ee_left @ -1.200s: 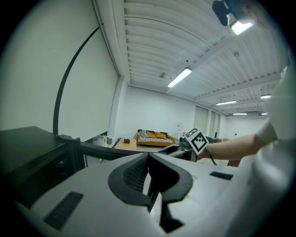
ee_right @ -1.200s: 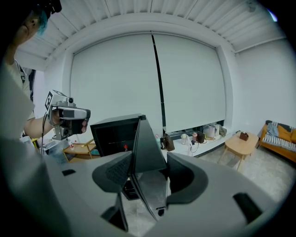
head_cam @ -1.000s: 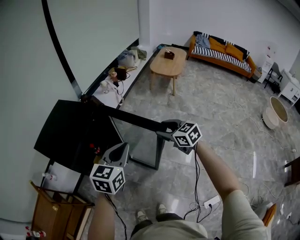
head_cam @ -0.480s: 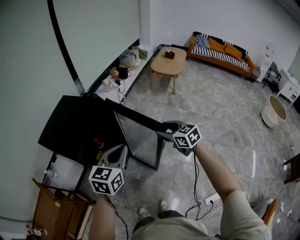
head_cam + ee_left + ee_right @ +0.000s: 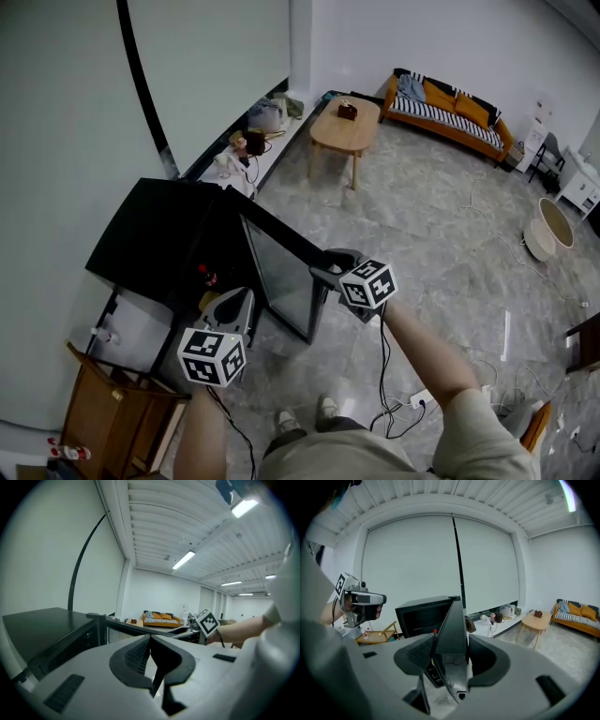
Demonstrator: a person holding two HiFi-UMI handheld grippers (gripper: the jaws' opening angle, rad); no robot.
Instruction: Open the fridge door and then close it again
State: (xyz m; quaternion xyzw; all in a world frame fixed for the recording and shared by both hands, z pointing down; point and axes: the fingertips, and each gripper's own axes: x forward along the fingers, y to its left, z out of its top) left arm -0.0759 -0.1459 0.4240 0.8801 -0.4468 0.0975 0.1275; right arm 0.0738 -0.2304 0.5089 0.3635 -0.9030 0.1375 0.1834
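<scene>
The black fridge (image 5: 155,239) stands on the floor (image 5: 422,216) against the wall (image 5: 56,141), with its fridge door (image 5: 281,281) swung open. The right tongs (image 5: 323,272) grip the free edge of this door. The left tongs (image 5: 236,302) are closed on themselves, beside the fridge.

The fridge door (image 5: 281,277) now stands at a steeper slant in the head view, and its glass looks narrower. It seems to swing a little way back toward the fridge (image 5: 155,234), but the camera moves too, so this is hard to tell. The right gripper (image 5: 323,270) goes with the door's edge, down and to the left. The fridge itself sits a bit higher and further right than before.
</scene>
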